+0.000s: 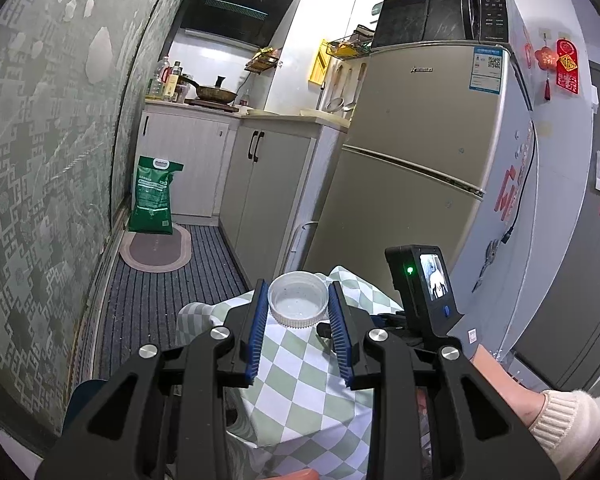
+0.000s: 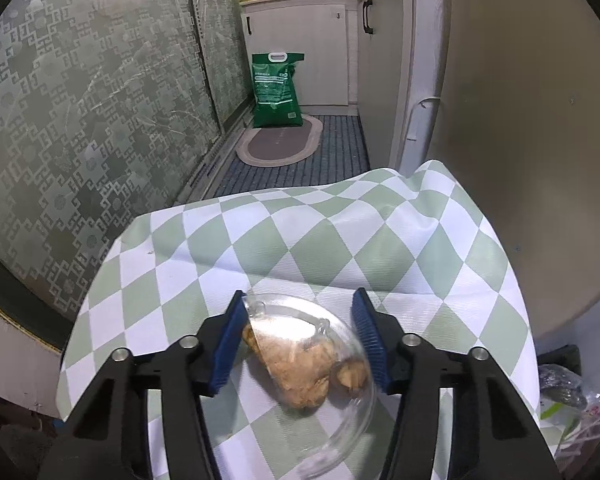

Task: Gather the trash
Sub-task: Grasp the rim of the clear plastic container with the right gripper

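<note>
In the left wrist view my left gripper (image 1: 297, 286) is shut on a round white plastic lid (image 1: 298, 300), held open side up above the green-and-white checked tablecloth (image 1: 300, 392). In the right wrist view my right gripper (image 2: 300, 296) straddles a clear glass bowl (image 2: 312, 360) that lies tilted on the tablecloth (image 2: 300, 240). Both blue pads (image 2: 230, 344) press on the bowl's sides. Brownish food scraps (image 2: 300, 364) sit inside the bowl. The right gripper's camera body (image 1: 428, 288) shows just right of the lid, with a hand and cream sleeve (image 1: 560, 412) behind it.
A beige fridge (image 1: 412, 152) with a microwave (image 1: 440, 12) on top stands close on the right. Kitchen cabinets (image 1: 260, 184), a green sack (image 1: 154, 196) and an oval mat (image 1: 156, 250) lie ahead. Patterned glass (image 2: 80, 140) lines the left. A plastic bag of rubbish (image 2: 572, 400) sits low right.
</note>
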The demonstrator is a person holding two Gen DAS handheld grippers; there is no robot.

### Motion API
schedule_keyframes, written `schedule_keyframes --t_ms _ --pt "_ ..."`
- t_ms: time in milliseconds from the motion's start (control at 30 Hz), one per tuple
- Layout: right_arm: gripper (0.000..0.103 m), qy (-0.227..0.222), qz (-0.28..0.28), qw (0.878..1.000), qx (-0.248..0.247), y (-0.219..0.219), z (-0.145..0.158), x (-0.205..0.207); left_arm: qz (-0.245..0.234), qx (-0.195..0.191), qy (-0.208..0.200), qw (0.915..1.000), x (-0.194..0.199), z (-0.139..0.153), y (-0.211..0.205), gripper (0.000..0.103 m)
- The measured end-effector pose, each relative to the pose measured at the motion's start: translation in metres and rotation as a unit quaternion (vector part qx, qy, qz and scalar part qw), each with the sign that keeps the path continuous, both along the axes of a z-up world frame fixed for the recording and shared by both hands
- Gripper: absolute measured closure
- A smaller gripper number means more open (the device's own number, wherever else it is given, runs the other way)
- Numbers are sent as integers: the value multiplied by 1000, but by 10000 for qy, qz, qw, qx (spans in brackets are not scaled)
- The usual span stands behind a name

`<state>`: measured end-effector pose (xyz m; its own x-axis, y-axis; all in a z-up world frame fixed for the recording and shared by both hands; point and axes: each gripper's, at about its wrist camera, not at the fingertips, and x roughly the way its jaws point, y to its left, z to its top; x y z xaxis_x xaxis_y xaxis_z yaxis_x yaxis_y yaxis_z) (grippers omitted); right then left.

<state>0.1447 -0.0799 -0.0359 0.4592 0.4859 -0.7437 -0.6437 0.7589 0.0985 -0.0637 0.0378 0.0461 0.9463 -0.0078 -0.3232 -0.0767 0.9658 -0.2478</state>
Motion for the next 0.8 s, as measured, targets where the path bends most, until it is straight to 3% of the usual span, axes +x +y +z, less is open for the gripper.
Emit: schedule_keyframes --t_ms 300,733,800 --pt "65 106 174 9996 219 -4 3 -2 -21 -17 28 10000 1 0 -1 70" --pt "71 54 231 9987 451 -9 17 -5 -54 -51 -75 9999 1 3 3 70" --pt "76 37 225 9985 488 -9 20 -6 -43 -41 -50 10000 1 3 3 70"
